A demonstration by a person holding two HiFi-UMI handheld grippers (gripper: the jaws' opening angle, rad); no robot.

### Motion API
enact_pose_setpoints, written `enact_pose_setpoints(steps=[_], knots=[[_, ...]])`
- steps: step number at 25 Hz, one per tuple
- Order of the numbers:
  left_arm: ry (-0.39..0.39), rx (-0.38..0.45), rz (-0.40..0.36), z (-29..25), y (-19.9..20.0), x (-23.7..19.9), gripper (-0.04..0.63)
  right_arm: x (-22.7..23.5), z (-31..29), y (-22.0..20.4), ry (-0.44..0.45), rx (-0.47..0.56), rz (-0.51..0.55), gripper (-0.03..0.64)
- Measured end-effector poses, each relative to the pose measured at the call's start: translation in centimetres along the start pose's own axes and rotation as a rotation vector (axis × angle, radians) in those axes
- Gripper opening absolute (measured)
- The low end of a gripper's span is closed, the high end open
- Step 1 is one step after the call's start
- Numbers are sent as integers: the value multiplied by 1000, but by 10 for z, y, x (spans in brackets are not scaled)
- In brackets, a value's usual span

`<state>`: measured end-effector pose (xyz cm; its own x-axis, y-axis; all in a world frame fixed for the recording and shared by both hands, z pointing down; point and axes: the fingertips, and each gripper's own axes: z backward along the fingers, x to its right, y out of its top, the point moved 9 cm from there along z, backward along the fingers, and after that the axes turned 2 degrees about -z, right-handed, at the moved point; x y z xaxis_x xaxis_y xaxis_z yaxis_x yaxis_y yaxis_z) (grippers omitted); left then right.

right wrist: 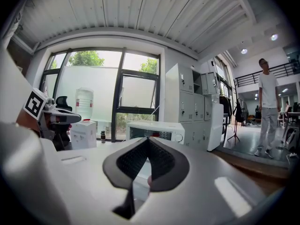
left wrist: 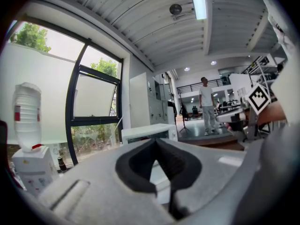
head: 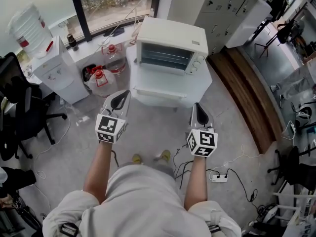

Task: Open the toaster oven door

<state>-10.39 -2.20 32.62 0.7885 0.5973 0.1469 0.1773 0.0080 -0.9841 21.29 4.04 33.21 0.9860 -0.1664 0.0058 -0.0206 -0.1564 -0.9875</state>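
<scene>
Head view: left gripper and right gripper, both pressed together and empty, short of a white toaster oven.
Each gripper view shows only the oven's upper part; the gripper's body hides the rest. The oven sits far centre on a white stand, well apart from both grippers, glass door closed, knobs at its right.

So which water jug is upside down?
The jug at far left, inverted atop the white dispenser; the two red-capped jugs stand upright on the floor beside it.
</scene>
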Motion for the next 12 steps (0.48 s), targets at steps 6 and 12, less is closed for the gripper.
enact_pose_setpoints(steps=[6, 12], knots=[[0, 7, -2, -1, 3, -5, -3, 1, -4, 3, 0, 4, 9, 2], [0, 4, -3, -2, 3, -5, -2, 2, -5, 5, 1, 7, 13, 3]])
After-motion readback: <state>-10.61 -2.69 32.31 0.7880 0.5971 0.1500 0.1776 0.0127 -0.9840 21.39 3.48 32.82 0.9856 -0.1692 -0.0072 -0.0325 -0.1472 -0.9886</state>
